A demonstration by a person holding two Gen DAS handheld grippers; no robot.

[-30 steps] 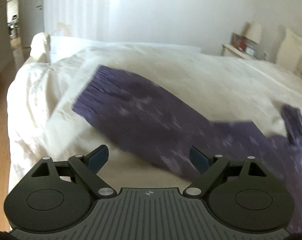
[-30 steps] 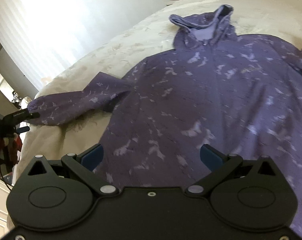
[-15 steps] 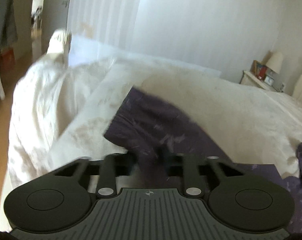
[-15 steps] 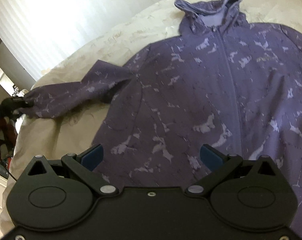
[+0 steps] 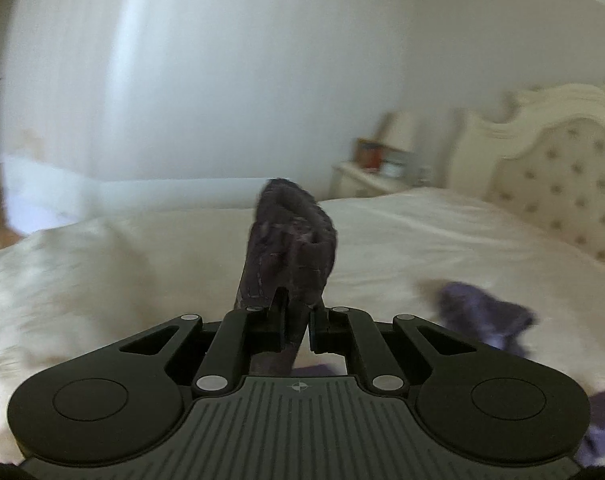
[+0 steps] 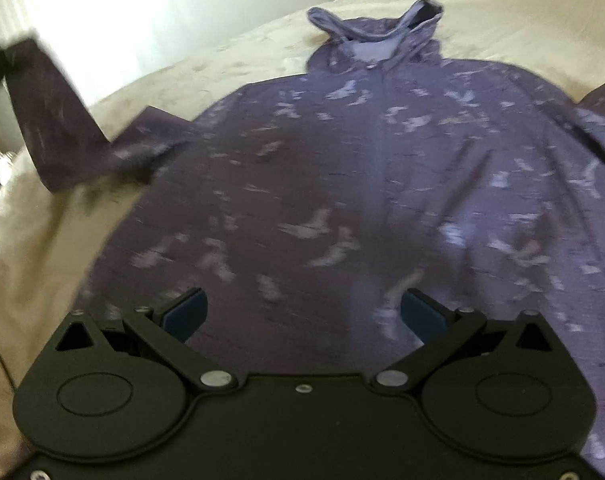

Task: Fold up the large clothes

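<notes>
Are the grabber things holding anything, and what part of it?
The left gripper pinches the purple patterned fabric hoodie by the cuff end of one sleeve. The right gripper is open and holds nothing.

Left gripper (image 5: 295, 330) raised, pinched tight (cloth between pads); right gripper (image 6: 302, 312) spread wide, angled downward.

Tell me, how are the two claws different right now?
The left claw is pinched shut on the purple hoodie's sleeve; the right claw is wide open with nothing pinched. The left claw lifts the sleeve up off the bed; the right claw hangs over the hoodie's body, which lies flat. Both are black, two-fingered, and point at the same hoodie.
</notes>
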